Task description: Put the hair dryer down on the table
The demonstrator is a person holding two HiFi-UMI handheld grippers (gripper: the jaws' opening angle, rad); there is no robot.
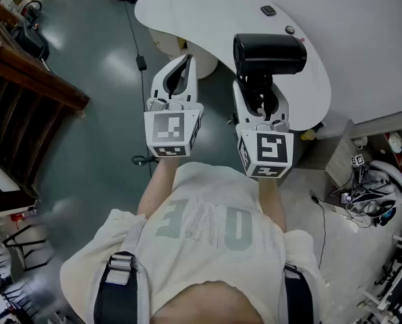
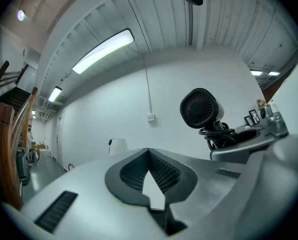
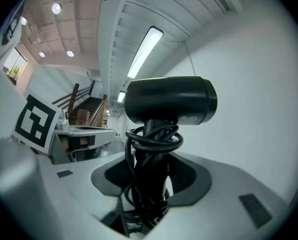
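A black hair dryer (image 1: 268,54) with its cord wound round the handle stands upright in my right gripper (image 1: 258,92), just over the near edge of the white table (image 1: 353,42). The jaws are shut on the handle and cord, as the right gripper view shows, with the hair dryer (image 3: 169,100) rising above the right gripper (image 3: 148,170). My left gripper (image 1: 181,69) hangs beside it over the floor, shut and empty. In the left gripper view the hair dryer (image 2: 199,108) shows its rear grille to the right of the closed left gripper (image 2: 149,151).
Two small dark objects (image 1: 268,10) (image 1: 290,29) lie on the table beyond the dryer. A cable with a plug (image 1: 140,61) runs over the grey floor. A wooden railing (image 1: 32,79) stands at the left, and cables and gear (image 1: 369,191) sit at the right.
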